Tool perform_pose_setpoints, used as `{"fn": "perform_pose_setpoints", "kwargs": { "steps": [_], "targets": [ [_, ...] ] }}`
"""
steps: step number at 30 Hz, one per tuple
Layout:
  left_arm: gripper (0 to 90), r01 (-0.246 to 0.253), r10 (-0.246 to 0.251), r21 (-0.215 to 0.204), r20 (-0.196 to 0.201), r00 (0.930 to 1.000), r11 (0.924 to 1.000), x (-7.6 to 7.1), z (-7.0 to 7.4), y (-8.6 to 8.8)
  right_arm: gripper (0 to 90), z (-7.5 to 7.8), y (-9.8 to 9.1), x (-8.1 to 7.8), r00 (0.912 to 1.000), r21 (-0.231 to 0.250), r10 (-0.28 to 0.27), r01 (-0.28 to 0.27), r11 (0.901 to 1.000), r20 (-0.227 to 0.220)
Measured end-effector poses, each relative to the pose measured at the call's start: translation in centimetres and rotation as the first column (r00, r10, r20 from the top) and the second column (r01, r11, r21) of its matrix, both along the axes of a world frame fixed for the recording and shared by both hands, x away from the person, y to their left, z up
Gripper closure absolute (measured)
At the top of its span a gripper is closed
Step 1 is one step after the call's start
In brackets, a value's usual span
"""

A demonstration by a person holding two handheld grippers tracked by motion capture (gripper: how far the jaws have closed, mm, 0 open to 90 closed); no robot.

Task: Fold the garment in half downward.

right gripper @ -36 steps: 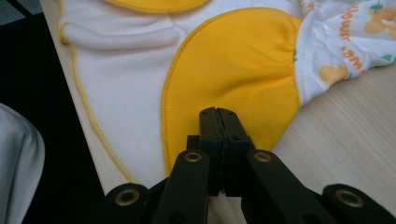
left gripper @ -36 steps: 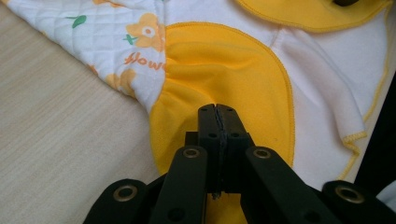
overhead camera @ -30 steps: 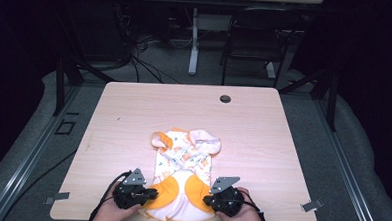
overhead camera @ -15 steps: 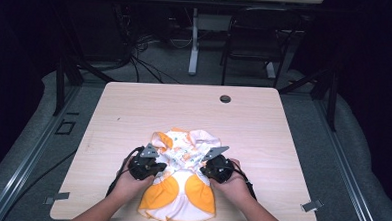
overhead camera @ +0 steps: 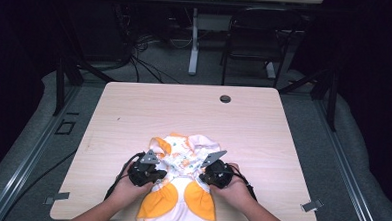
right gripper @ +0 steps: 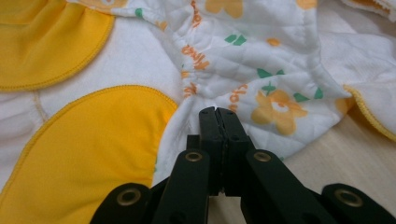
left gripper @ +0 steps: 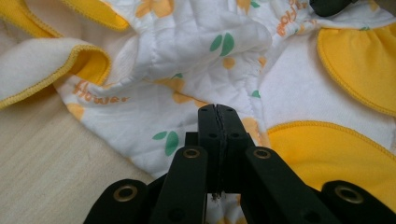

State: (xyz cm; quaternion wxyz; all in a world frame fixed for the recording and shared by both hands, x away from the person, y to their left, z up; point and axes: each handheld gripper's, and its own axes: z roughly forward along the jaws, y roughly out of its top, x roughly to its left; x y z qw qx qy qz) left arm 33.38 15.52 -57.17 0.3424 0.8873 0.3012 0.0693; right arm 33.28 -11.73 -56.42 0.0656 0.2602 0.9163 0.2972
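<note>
Both grippers, left (overhead camera: pixel 154 169) and right (overhead camera: pixel 212 170), were pinched onto the garment (overhead camera: pixel 180 190). Its near hem ran off frame. Cloth between the closed jaws was hidden.

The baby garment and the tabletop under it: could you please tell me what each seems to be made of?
Baby garment: soft quilted cotton-like fabric, matt, judging by its stitched diamond pattern, printed flowers and yellow overlocked edges. Tabletop: pale wood-look board, probably laminate, with fine straight grain and a smooth, low sheen.

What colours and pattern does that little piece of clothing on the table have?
The garment is white with orange flowers, green leaves and big yellow-orange patches; the right gripper view shows it best.
</note>
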Motion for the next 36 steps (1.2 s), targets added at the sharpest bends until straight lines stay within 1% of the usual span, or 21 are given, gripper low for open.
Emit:
{"fn": "perform_pose_setpoints", "kwargs": {
  "steps": [3, 4, 5, 7, 8, 9, 10, 11, 12, 13, 14, 15, 17, 19, 20, 22, 23, 26, 30, 33, 36],
  "targets": [
    [89.4, -0.008, 0.008, 0.0, 0.016, 0.9998, 1.0, 0.7, 0.9, 0.1, 89.7, 0.5, 0.2, 0.1, 1.0, -0.004, 0.007, -0.007, 1.0, 0.003],
    [89.4, -0.022, 0.022, -0.017, 0.021, 0.9995, 0.9996, 1.3, 1.6, 0.3, 89.6, 0.9, 0.3, 0.3, 0.9999, 0.008, 0.006, -0.006, 0.9999, 0.014],
    [89.4, -0.045, 0.046, -0.045, 0.035, 0.9983, 0.998, 2.4, 2.7, 0.4, 89.7, 1.8, 0.4, 1.1, 0.9995, 0.024, -0.005, 0.004, 0.9997, 0.033],
    [88.8, -0.058, 0.061, -0.064, 0.044, 0.9972, 0.9963, 3.8, 3.8, 0.4, 89.6, 2.8, 0.6, 2.2, 0.9983, 0.035, -0.021, 0.019, 0.9992, 0.055],
    [88.2, -0.058, 0.061, -0.064, 0.044, 0.9972, 0.9963, 3.8, 3.8, 0.4, 89.4, 3.2, 0.8, 2.9, 0.9972, 0.033, -0.03, 0.028, 0.9991, 0.068],
    [88.2, -0.065, 0.069, -0.072, 0.046, 0.9966, 0.9952, 4.5, 4.2, 0.3, 89.4, 3.2, 0.8, 2.9, 0.9972, 0.033, -0.03, 0.028, 0.9991, 0.068],
    [87.1, -0.063, 0.067, -0.071, 0.055, 0.9962, 0.9955, 5.3, 4.5, 0.2, 89.2, 3.5, 0.9, 3.6, 0.9968, 0.029, -0.031, 0.029, 0.9992, 0.074],
    [86.3, -0.072, 0.076, -0.058, 0.072, 0.9945, 0.9958, 6.6, 4.9, -0.1, 89.0, 4.0, 1.1, 5.3, 0.9949, 0.039, -0.056, 0.053, 0.9978, 0.084],
    [86.3, -0.072, 0.076, -0.058, 0.072, 0.9945, 0.9958, 6.6, 4.9, -0.1, 89.0, 4.0, 1.1, 5.3, 0.9949, 0.039, -0.056, 0.053, 0.9978, 0.084],
    [86.3, -0.08, 0.084, -0.06, 0.068, 0.9941, 0.995, 7.4, 5.1, -0.3, 88.9, 4.1, 1.1, 5.9, 0.9942, 0.037, -0.065, 0.062, 0.9974, 0.086],
    [85.7, -0.083, 0.087, -0.065, 0.066, 0.994, 0.9944, 7.8, 5.1, -0.4, 88.4, 4.2, 1.3, 7.2, 0.992, 0.045, -0.092, 0.088, 0.9951, 0.086],
    [85.7, -0.085, 0.089, -0.063, 0.063, 0.994, 0.9944, 8.3, 5.1, -0.6, 88.4, 4.2, 1.3, 7.2, 0.992, 0.045, -0.092, 0.088, 0.9951, 0.086],
    [83.2, -0.094, 0.097, -0.049, 0.069, 0.9929, 0.9944, 9.5, 4.8, -1.2, 86.2, 4.4, 1.4, 8.8, 0.9887, 0.051, -0.118, 0.114, 0.9922, 0.093],
    [82.3, -0.097, 0.1, -0.05, 0.063, 0.993, 0.9941, 9.8, 4.6, -1.3, 85.4, 4.4, 1.4, 9.1, 0.9877, 0.052, -0.124, 0.12, 0.9914, 0.095],
    [79.8, -0.103, 0.105, -0.037, 0.064, 0.9924, 0.994, 10.2, 4.4, -1.4, 83.0, 4.5, 1.4, 9.8, 0.9847, 0.06, -0.147, 0.141, 0.9882, 0.095],
    [76.3, -0.119, 0.12, -0.023, 0.067, 0.9905, 0.9926, 10.6, 4.0, -1.5, 81.5, 4.4, 1.4, 10.0, 0.9842, 0.064, -0.153, 0.148, 0.987, 0.089],
    [74.2, -0.129, 0.13, -0.016, 0.063, 0.9895, 0.9915, 11.0, 3.5, -1.6, 77.3, 4.1, 1.3, 10.5, 0.9815, 0.056, -0.169, 0.165, 0.9848, 0.09],
    [67.4, -0.142, 0.142, 0.0, 0.069, 0.9875, 0.9899, 11.4, 3.1, -1.6, 74.6, 3.4, 1.2, 11.2, 0.9765, 0.046, -0.2, 0.197, 0.9793, 0.08],
    [64.2, -0.156, 0.156, 0.019, 0.041, 0.987, 0.9875, 12.0, 2.3, -1.4, 71.7, 2.8, 1.1, 11.8, 0.9714, 0.038, -0.228, 0.226, 0.9735, 0.067],
    [60.7, -0.19, 0.19, 0.004, 0.033, 0.9812, 0.9818, 12.2, 1.7, -1.0, 66.8, 1.8, 1.0, 12.4, 0.9702, 0.022, -0.238, 0.237, 0.9712, 0.045],
    [57.8, -0.202, 0.202, -0.008, 0.021, 0.9792, 0.9794, 12.3, 1.1, -0.7, 65.7, 1.3, 0.9, 12.5, 0.9682, 0.018, -0.248, 0.247, 0.9688, 0.035]
  ]
}}
